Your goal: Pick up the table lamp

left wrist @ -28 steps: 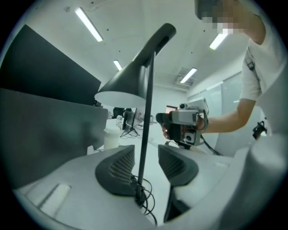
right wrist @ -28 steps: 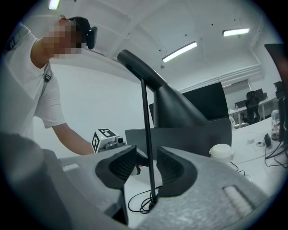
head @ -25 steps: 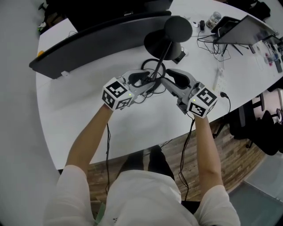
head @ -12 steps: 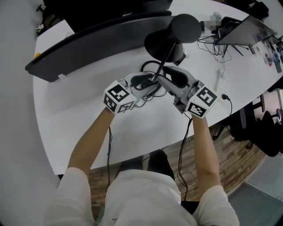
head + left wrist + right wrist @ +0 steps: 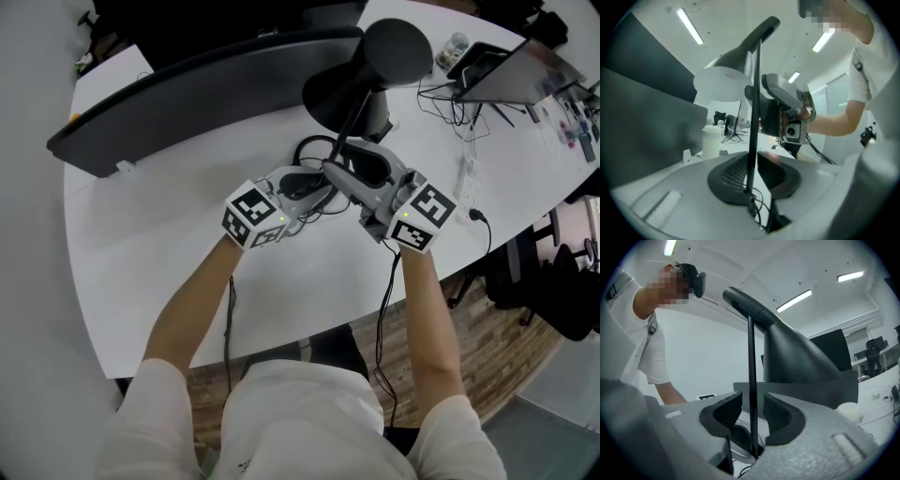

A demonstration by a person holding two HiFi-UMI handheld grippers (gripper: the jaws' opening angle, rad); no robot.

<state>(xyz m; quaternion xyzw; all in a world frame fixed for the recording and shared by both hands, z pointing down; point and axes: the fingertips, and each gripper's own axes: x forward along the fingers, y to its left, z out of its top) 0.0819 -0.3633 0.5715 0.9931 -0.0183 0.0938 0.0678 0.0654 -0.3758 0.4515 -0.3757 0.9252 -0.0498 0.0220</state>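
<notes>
Black slender-stemmed table lamp (image 5: 397, 54) has its stem between both tools for lifting: left tool (image 5: 752, 174) closing on it, right tool (image 5: 752, 416) apart.

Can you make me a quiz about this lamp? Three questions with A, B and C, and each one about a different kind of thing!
1. Where is the lamp's thin pole?
A. Lying flat on the floor
B. Between the right gripper's jaws
C. Inside a drawer

2. What colour is the lamp?
A. Black
B. Yellow
C. Pink

3. How are the right gripper's jaws?
A. Pressed together with nothing between them
B. Apart, with a gap on each side of the pole
C. Shut on a cup

Answers:
1 B: the right gripper view shows the pole standing upright between its jaws. The left gripper, whose jaws are closing, has the pole between them too.
2 A: the head view shows the whole lamp black against the white table.
3 B: bright background shows on both sides of the pole.
</notes>
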